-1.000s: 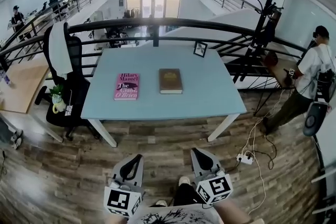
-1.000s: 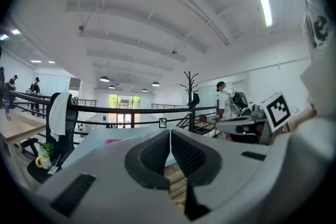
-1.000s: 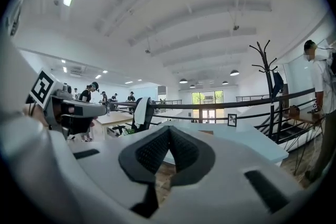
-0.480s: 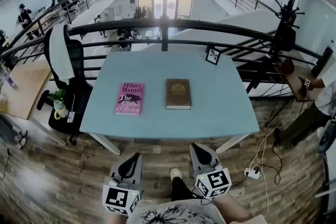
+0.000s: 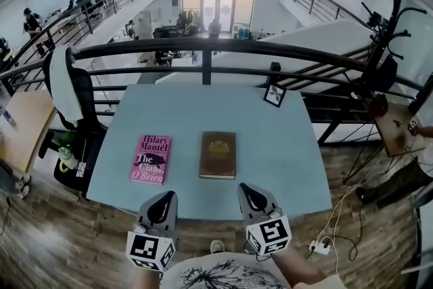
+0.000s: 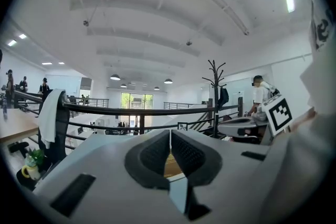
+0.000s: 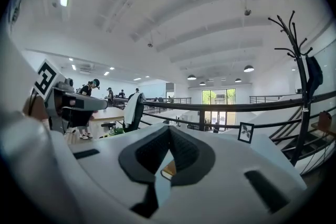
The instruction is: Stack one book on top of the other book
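2 flat rectangular books lie on the smooth pale-blue table (image 5: 287,145): a pink book (image 5: 150,159) with a printed cover on the left, and a plain brown book (image 5: 218,154) near it, not touching. Both long axes run away from the person. Bare tabletop surrounds them. The left tongs (image 5: 162,199) and right tongs (image 5: 249,194) hover at the near edge, jaws together and empty.

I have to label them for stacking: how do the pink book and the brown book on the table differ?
The pink book carries large lettering and a dark picture; the brown book shows only a small gold emblem. The pink book lies at the left, the brown book nearer the middle of the table. Both lie flat, closed, apart, unstacked.
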